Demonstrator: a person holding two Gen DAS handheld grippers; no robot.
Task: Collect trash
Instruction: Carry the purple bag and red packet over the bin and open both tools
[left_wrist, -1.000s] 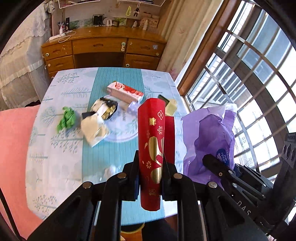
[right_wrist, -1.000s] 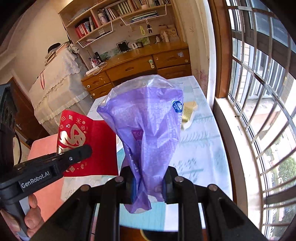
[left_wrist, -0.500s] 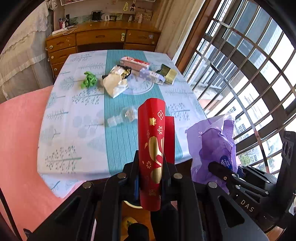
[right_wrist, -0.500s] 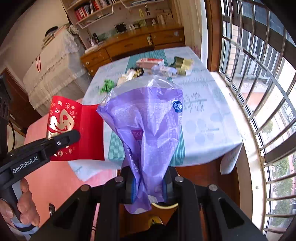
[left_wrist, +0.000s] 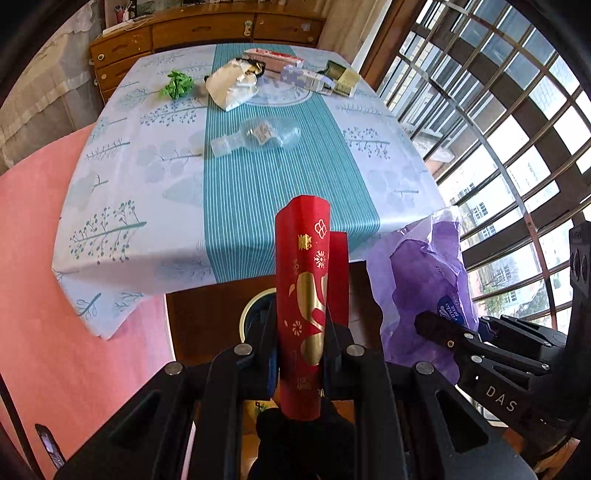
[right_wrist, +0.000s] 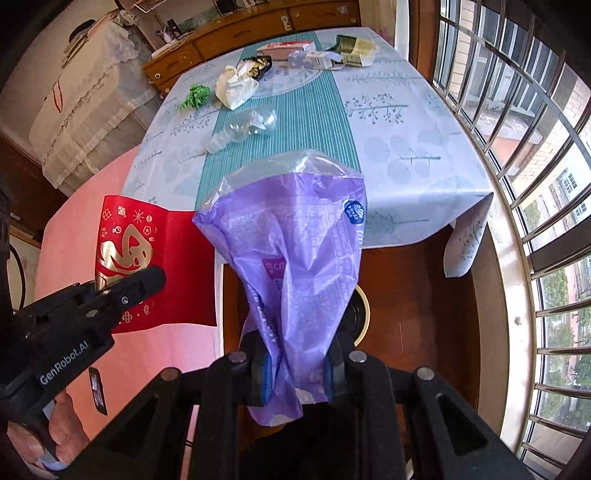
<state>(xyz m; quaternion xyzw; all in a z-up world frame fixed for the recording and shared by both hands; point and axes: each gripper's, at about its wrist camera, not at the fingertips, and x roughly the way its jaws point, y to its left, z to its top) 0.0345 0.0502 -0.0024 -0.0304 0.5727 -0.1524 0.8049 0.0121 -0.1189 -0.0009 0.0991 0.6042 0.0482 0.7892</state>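
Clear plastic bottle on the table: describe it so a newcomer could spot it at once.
Start at the table with the pale leaf-print cloth and follow its teal striped runner. The clear plastic bottle lies on its side on that runner, nearer the front edge than the wrappers and cartons. It is the only see-through item and lies alone.

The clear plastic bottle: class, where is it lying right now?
In both views the clear plastic bottle lies on its side on the tablecloth's teal stripe, just nearer than the crumpled white paper.
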